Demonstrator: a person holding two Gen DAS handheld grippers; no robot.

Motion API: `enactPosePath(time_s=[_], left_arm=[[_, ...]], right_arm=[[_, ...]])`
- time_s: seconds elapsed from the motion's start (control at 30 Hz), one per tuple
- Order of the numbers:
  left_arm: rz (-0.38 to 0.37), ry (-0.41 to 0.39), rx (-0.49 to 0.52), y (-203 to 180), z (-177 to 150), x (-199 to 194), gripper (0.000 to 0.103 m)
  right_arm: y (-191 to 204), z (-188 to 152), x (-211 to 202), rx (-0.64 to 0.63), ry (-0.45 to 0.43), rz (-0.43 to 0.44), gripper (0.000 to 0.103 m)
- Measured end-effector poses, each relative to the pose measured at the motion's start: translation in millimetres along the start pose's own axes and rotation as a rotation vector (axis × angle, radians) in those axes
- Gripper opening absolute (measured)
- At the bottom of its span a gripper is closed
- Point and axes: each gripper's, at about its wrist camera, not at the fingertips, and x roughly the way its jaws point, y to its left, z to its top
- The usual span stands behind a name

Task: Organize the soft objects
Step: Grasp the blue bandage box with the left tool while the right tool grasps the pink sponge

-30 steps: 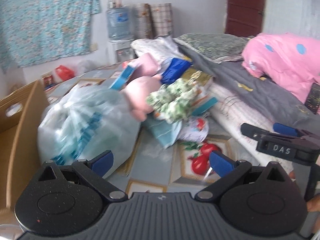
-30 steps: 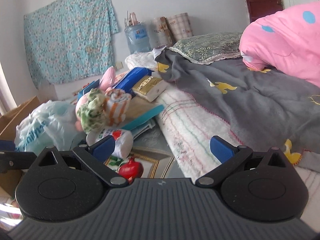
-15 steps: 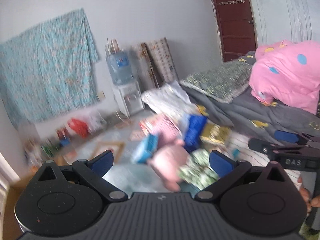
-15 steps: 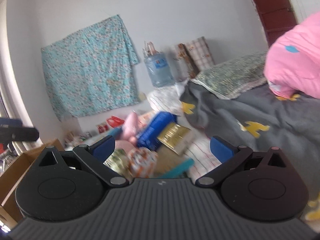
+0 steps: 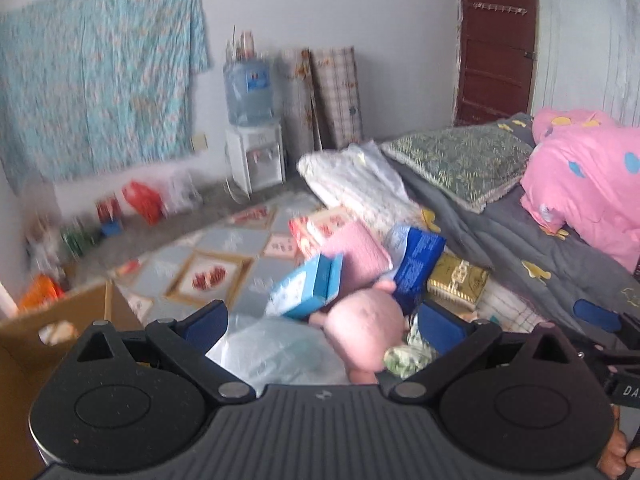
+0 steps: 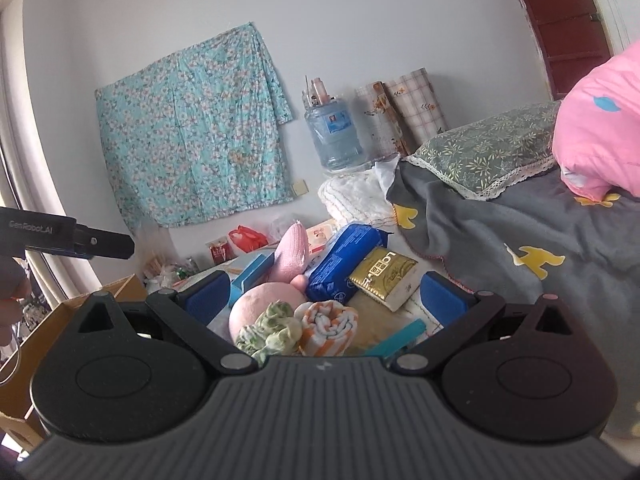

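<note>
Both tools gape, holding nothing. The orange-striped rolled towel (image 6: 328,326) lies on the floor pile directly ahead of the right tool (image 6: 326,300), between its tips, nearer than the left tool (image 5: 324,326).

Each gripper (image 6: 326,300) is matte black, with ribbed centre, round side discs, silver screws and blue finger pads (image 6: 442,298).
</note>
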Motion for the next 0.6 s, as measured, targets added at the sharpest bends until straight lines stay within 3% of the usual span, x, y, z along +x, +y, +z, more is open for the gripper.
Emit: enactPosePath(time_s=[0.1,0.3,0.47,0.6], left_arm=[[-0.040,0.057,-0.061,20,-3,-3,0.102],[-0.062,0.057,-0.151,55,-6,-20,0.102],[-0.023,0.016,-0.134,68,0,-27,0.102],[-0.027,0.020,-0.113,69,9,-17,0.102]], right_arm=[[9,6,-7,-0.017,0.017,0.002,0.102],[36,32,-27,-0.096,0.050,0.060,0.102],[55,66,-31,-0.195,0.087,0.090,0.102],[61,98,-6,-0.237,0.143,0.125,0.102]])
